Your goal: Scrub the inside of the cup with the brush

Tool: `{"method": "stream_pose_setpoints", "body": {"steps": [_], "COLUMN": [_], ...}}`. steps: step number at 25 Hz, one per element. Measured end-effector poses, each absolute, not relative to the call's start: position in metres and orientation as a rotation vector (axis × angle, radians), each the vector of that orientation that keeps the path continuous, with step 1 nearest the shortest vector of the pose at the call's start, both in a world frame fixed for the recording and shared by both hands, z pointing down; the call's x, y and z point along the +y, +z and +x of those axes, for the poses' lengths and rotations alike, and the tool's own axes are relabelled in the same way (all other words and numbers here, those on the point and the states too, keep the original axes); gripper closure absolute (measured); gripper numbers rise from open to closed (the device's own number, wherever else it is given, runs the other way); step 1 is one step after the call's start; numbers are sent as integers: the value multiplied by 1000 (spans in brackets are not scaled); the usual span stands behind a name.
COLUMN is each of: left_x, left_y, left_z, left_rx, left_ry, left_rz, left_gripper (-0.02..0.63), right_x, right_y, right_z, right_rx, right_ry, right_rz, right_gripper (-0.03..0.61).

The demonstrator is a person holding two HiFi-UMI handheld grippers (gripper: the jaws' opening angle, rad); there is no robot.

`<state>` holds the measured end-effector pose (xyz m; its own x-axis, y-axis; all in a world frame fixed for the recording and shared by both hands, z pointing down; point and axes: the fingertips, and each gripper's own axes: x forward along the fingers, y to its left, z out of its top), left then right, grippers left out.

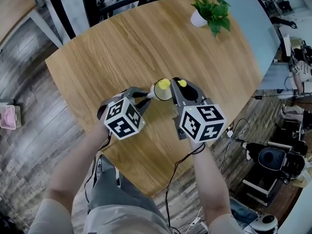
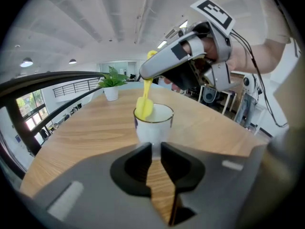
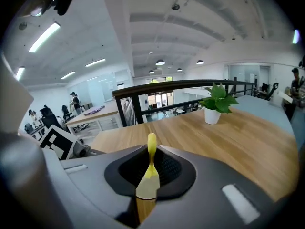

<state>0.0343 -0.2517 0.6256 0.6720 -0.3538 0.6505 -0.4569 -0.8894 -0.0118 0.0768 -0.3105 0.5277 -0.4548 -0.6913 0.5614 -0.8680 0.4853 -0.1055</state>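
Yellow brush (image 2: 144, 105) — pinched in my R gripper (image 3: 151, 152), head inside cup (image 2: 153, 123) at 12; L gripper (image 2: 156, 148) clamps cup — scrub prob. underway, unfinished.

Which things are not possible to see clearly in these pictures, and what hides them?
Inside bottom of the cup: left gripper view, hidden by its near wall; head view, too small.
Cup's near side, low down: left gripper view, covered by the left gripper.
Lower end of the brush: left gripper view, sunk behind the cup's wall.
The cup itself: right gripper view, hidden below the right gripper.
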Motion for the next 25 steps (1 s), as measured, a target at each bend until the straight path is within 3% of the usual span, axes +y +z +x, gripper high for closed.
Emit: {"method": "stream_pose_setpoints", "body": {"steps": [18,25], "left_x": [-251,-243], "left_y": [624,617], "left_z": [39,41], "left_rx": [-711,-734], "left_ry": [1078,1054], "left_rz": [2646,2653], "left_gripper": [558,547], "right_x": [-250,-230], "right_y": [537,531], "right_z": [122,114], "right_rx": [-2108,-2195], "right_ry": [639,1020], "right_rz": [1299,1320], "right_gripper": [545,546]}}
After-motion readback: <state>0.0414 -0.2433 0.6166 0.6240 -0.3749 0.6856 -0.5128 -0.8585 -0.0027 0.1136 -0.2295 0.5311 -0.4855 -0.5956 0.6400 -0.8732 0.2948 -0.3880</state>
